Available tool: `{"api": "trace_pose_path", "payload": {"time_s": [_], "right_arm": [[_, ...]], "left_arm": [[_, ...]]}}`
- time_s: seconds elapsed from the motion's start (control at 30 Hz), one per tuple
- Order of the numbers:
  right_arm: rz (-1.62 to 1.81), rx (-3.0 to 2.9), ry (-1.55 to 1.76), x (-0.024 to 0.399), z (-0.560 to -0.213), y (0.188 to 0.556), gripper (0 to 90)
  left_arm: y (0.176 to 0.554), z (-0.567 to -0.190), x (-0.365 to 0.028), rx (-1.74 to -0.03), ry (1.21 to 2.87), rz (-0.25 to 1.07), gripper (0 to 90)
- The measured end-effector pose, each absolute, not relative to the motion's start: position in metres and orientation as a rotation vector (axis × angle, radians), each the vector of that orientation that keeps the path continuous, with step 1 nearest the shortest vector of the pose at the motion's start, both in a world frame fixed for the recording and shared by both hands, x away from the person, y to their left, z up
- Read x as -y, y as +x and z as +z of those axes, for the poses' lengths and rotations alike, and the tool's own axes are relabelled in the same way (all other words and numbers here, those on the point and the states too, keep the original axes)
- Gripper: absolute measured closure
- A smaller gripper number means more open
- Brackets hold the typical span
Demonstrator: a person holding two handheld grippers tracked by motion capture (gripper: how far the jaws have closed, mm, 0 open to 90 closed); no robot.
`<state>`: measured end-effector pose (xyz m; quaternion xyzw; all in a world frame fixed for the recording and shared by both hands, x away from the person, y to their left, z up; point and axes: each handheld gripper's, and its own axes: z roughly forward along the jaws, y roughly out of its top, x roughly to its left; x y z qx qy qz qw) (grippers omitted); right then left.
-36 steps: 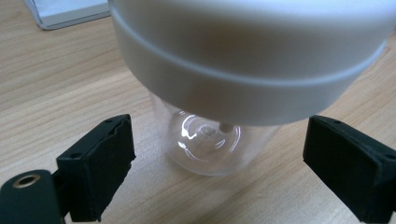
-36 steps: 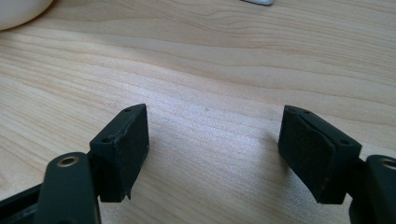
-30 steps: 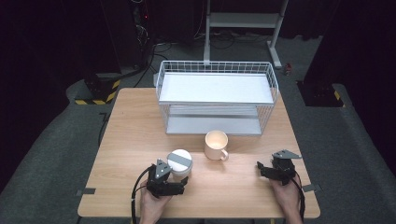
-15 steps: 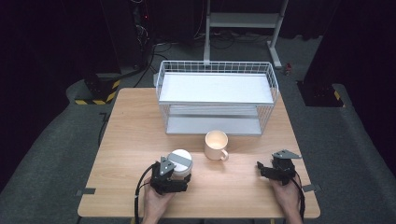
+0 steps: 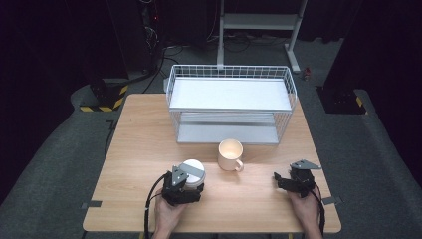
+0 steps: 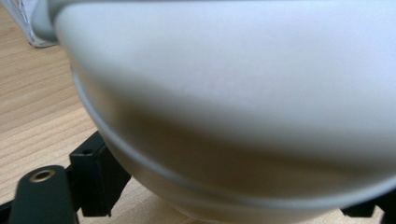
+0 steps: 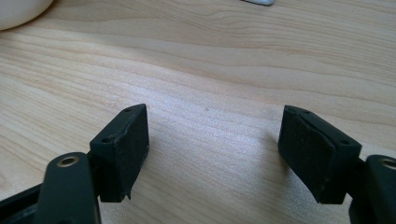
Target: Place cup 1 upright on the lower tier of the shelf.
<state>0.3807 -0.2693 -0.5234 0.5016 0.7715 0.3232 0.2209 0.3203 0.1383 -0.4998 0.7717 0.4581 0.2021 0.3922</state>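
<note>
Centrally, at lower left of the high view: white bowl (image 5: 193,172), upturned-looking or lidded, resting on the wooden table (image 5: 139,144) with the left gripper (image 5: 185,186) closed in around its near side. Jaws just been closing, bowl wall between them; whether the pads press yet cannot be told, contact points hidden behind the curve in the left gripper view, where the bowl (image 6: 233,93) looms over one black pad (image 6: 98,182) at lower left. Right of the bowl, toward frame centre: cream mug (image 5: 230,154), handle turned toward lower right, standing apart. Behind both, upper centre: two-tier white wire rack (image 5: 231,102). At lower right: right gripper (image 5: 294,180), jaws parted with nothing between, bare wood showing between the pads (image 7: 123,149) in the right gripper view.

Handling, by judgement: glazed ceramic or hard plastic, rigid, smooth, probably slippery against flat pads; moderately light, yet breakable if dropped. Curved wall narrowing toward the foot, hence tendency to squirt upward or outward under a pinch. Best hold: across the widest band of the wall, or over the rim, pads square and level.
</note>
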Motion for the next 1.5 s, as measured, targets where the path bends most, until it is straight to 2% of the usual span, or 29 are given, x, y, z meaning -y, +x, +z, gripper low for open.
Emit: {"api": "trace_pose_path", "payload": {"time_s": [0.83, 1.5], "right_arm": [[0.896, -2.136, 1.381, 0.2693, -0.5234, 0.3805, 25.1], [0.896, -2.136, 1.381, 0.2693, -0.5234, 0.3805, 25.1]], "left_arm": [[0.3188, -0.5, -0.1369, -1.117, 1.97, 0.558, 19.1], [0.3235, -0.4972, -0.1387, -1.136, 1.96, 0.533, 19.3]]}}
